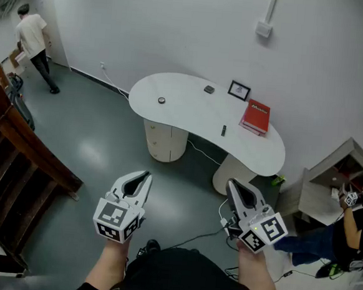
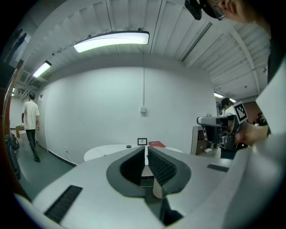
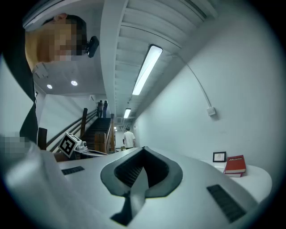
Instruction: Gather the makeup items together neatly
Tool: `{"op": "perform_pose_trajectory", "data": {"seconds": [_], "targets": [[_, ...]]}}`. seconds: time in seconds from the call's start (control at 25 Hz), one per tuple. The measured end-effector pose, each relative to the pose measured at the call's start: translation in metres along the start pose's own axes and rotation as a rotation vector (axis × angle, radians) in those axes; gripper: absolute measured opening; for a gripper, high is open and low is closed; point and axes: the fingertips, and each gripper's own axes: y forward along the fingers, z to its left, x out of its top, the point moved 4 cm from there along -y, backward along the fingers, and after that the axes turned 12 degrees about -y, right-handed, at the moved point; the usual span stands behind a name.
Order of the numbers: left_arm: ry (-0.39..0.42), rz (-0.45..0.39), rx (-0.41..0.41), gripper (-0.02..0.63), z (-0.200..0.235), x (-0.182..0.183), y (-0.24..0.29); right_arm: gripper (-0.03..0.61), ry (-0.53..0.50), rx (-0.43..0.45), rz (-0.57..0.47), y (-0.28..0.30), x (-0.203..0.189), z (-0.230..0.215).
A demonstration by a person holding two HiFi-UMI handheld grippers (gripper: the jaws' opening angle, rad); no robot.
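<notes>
Well apart on the table (image 1: 184,113) lie a pot (image 1: 162,100), case (image 1: 209,89) and stick (image 1: 223,131).

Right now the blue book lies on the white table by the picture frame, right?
No, the book is red, not blue; the head view shows it. It does lie on the white table by the picture frame.

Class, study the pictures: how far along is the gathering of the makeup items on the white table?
Done: nothing yet; the round item, the small case and the dark stick lie scattered across the white table. In hand: nothing; left tongs and right tongs are shut, empty, short of the table. Remaining: all the gathering.
</notes>
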Motion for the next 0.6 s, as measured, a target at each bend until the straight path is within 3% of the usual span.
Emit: {"op": "perform_pose_trajectory", "data": {"seconds": [0.4,0.6], "targets": [[-0.019,-0.005,0.011,0.029,0.027,-0.002,-0.012,0.034,0.013,0.025,0.009,0.03,-0.007,0.018],[-0.025,-0.005,0.005,0.029,0.048,-0.003,-0.027,0.035,-0.008,0.143,-0.025,0.058,0.003,0.054]]}}
